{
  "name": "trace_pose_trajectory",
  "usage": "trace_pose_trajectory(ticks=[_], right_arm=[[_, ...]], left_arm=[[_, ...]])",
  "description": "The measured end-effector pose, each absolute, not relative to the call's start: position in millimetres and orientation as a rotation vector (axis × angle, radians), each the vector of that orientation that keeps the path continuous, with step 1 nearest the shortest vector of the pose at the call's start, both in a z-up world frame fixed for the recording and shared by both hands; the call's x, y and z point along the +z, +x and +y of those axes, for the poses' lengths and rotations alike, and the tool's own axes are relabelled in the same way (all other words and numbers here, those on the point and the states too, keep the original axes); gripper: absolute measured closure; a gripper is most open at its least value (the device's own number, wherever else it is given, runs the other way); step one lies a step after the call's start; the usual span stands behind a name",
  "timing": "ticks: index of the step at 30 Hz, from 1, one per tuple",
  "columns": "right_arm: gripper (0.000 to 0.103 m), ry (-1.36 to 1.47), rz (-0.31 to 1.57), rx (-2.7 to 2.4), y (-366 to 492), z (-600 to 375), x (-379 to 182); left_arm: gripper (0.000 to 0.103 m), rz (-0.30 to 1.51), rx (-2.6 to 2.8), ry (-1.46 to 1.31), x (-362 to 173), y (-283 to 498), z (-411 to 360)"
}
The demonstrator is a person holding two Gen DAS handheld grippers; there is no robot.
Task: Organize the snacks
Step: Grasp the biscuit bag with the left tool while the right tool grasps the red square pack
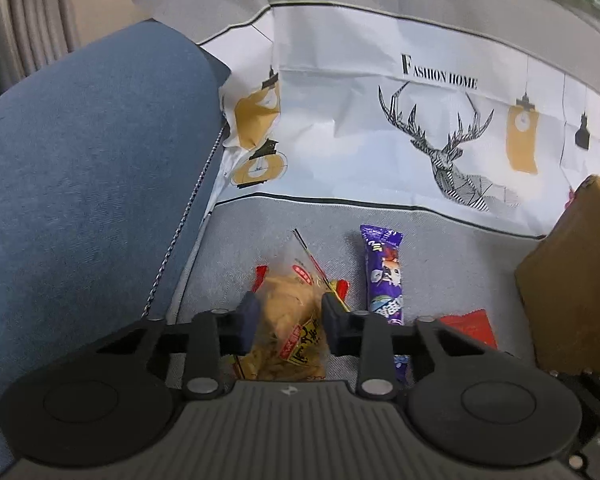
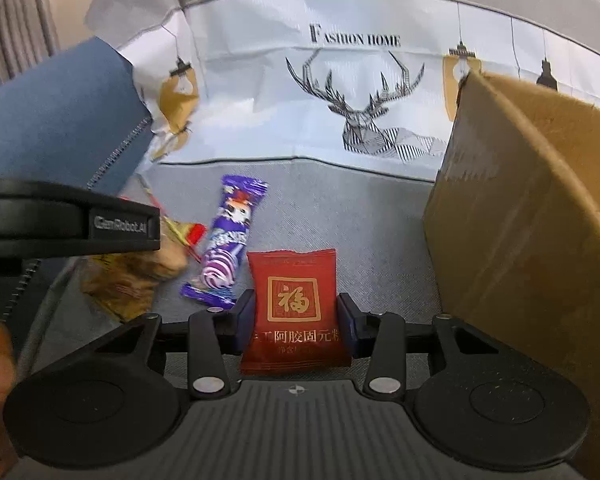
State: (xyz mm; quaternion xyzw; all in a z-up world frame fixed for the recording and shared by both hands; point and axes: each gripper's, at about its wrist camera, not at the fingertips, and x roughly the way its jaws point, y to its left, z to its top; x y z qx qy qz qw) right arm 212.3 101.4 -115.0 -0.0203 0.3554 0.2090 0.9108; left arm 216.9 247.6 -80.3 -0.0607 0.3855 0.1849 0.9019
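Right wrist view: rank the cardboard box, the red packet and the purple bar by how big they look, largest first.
1. cardboard box, by far
2. red packet
3. purple bar

The packet lies nearer the camera than the bar, so those two may really be closer in size.

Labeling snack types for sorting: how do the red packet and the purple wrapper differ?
The red packet is squarish; the purple wrapper is long and narrow. The red packet sits between the right gripper fingers; the purple wrapper lies free on the grey cover. Both are sealed snacks beside the cardboard box.
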Motion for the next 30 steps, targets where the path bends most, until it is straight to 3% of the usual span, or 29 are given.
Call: trace_pose_trajectory(ticks=[4, 8, 20, 25, 27, 28, 29, 30], right_arm=[[0.058, -0.037, 0.708, 0.482, 191, 93, -102], [0.058, -0.034, 0.671, 0.521, 161, 82, -88], [0.058, -0.113, 0.696, 0.633, 85, 51, -99], [0.058, -0.121, 0.757, 0.635, 81, 43, -117], [0.058, -0.099, 0.781, 0.651, 85, 43, -120], [0.057, -0.101, 0.791, 0.652, 87, 44, -122], [0.056, -0.109, 0.810, 0.651, 89, 46, -125], [0.054, -0.120, 0.830, 0.646, 90, 49, -129]], left_arm=[[0.082, 0.774, 0.365, -0.158, -68, 201, 246], [0.101, 0.759, 0.347, -0.163, -56, 176, 240], [0.099, 0.764, 0.305, -0.272, -40, 117, 246], [0.078, 0.787, 0.315, -0.281, -46, 127, 250], [0.050, 0.796, 0.312, -0.264, -50, 136, 247], [0.041, 0.802, 0.317, -0.247, -51, 141, 245], [0.024, 0.809, 0.327, -0.224, -53, 146, 243], [0.016, 0.813, 0.335, -0.201, -55, 151, 241]])
